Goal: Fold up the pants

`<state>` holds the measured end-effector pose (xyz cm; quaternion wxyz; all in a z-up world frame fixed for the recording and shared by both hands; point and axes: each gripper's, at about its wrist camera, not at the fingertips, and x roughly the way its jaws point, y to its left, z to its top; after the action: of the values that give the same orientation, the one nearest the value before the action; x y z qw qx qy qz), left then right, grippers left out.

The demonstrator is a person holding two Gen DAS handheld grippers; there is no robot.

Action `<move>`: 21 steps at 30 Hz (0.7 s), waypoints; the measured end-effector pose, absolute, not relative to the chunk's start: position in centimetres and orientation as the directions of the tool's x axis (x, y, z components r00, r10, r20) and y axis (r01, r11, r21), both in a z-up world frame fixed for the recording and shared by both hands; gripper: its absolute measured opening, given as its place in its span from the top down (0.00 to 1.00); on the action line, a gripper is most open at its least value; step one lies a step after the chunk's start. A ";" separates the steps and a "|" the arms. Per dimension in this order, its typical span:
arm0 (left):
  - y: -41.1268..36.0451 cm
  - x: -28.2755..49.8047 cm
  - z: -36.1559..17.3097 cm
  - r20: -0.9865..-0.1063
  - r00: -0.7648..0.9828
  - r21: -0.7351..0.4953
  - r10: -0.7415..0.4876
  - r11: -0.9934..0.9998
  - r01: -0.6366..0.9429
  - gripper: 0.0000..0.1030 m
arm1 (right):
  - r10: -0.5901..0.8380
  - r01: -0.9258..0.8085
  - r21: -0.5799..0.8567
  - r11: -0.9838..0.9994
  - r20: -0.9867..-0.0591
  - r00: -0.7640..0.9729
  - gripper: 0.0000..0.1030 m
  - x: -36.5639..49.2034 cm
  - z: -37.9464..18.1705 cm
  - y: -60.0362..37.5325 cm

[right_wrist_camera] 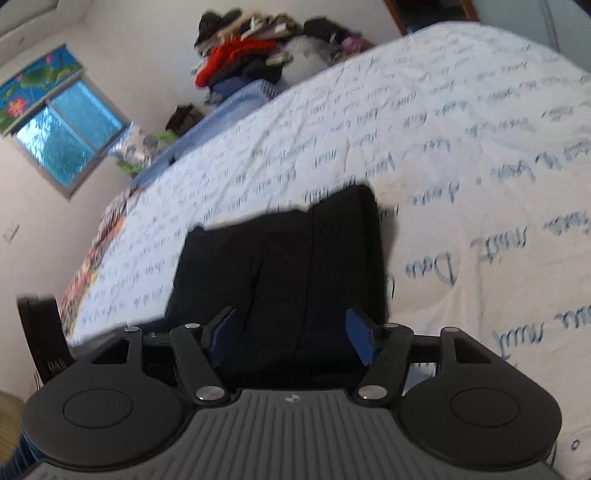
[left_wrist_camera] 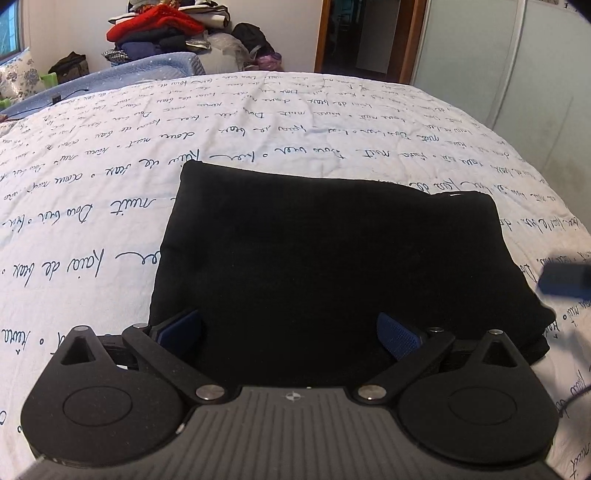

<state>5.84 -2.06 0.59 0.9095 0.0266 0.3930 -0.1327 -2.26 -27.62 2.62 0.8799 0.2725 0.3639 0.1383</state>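
The black pants (left_wrist_camera: 325, 254) lie folded into a compact rectangle on the white bedspread with blue script (left_wrist_camera: 110, 177). My left gripper (left_wrist_camera: 290, 332) is open just above the near edge of the pants, its blue pads (left_wrist_camera: 397, 334) spread wide with nothing between them. In the right wrist view the folded pants (right_wrist_camera: 295, 266) lie ahead, tilted, and my right gripper (right_wrist_camera: 291, 338) is open over their near edge. A blurred blue part of the right gripper (left_wrist_camera: 563, 278) shows at the right edge of the left wrist view.
A pile of clothes with a red garment (left_wrist_camera: 159, 26) sits beyond the bed's far side next to a blue blanket (left_wrist_camera: 147, 66). A doorway (left_wrist_camera: 365, 37) and wardrobe (left_wrist_camera: 517, 74) stand at the far right. A window (right_wrist_camera: 66, 140) is on the left wall.
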 end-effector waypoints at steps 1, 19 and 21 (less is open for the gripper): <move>-2.1 5.8 0.6 -0.721 0.658 -0.053 -0.218 0.964 0.261 0.00 | 0.443 -0.059 0.585 0.809 -0.539 0.717 0.36 -2.2 3.3 -27.6; -0.7 1.5 2.1 -0.627 0.738 -0.077 -0.249 0.963 0.259 0.03 | 0.587 -0.210 0.628 0.749 -0.484 0.649 0.23 2.6 6.0 -24.9; -0.8 1.3 1.8 -0.636 0.728 -0.076 -0.256 0.959 0.271 0.03 | 0.602 -0.295 0.564 0.771 -0.495 0.627 0.23 5.4 7.9 -22.8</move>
<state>1.28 -0.83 1.85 0.9294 0.0112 0.3405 -0.1419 5.40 -22.80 7.95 0.8746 0.2206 0.3475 0.2563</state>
